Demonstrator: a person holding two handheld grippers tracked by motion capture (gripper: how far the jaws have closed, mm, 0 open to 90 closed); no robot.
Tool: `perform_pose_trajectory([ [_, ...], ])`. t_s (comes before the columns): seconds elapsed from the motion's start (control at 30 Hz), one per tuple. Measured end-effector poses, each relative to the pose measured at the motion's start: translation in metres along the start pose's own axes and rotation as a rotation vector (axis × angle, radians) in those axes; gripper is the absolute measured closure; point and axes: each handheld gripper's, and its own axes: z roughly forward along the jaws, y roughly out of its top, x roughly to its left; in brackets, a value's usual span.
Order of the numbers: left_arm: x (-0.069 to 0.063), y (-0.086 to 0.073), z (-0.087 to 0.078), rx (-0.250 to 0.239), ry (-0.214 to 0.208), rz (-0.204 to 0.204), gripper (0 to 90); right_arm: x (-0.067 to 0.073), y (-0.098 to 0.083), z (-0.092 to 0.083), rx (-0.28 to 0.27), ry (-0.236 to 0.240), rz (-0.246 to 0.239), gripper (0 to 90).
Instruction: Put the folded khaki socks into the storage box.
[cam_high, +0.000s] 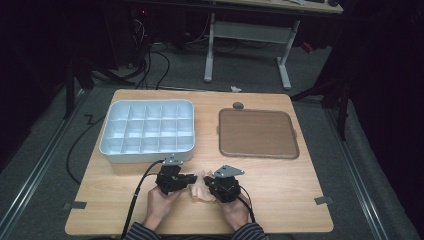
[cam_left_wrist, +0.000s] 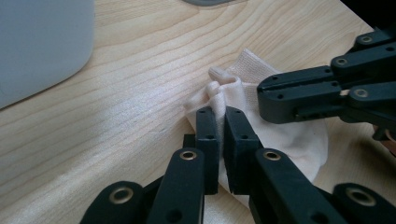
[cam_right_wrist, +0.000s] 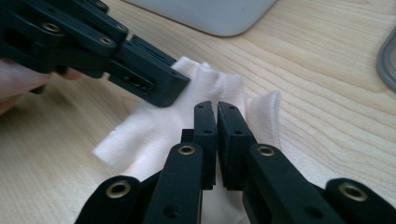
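**Both grippers pinching sock**

Sock lies on surface near front edge, in front of the tray. Left gripper and right gripper each clamped on its fabric. Advice: keep pinches firm, pull apart evenly, stay low.

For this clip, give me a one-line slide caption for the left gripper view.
Left gripper pinches a pale sock on the wooden table, right gripper alongside.
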Motion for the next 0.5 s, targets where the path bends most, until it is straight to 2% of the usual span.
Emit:
perform_pose_trajectory([
  [0.17,-0.0014,0.0001,-0.0018,-0.006,-0.008,0.003,85.6,-0.0021,-0.0003,0.0023,0.024,-0.020,0.003,87.2],
  [0.4,-0.0044,0.0006,-0.0059,-0.017,-0.018,0.008,85.5,-0.0011,-0.0034,0.0061,0.040,-0.025,-0.011,87.8],
  [0.5,-0.0058,0.0006,-0.0070,-0.039,-0.029,0.010,85.6,-0.0012,-0.0035,0.0070,0.043,-0.026,-0.018,87.9],
])
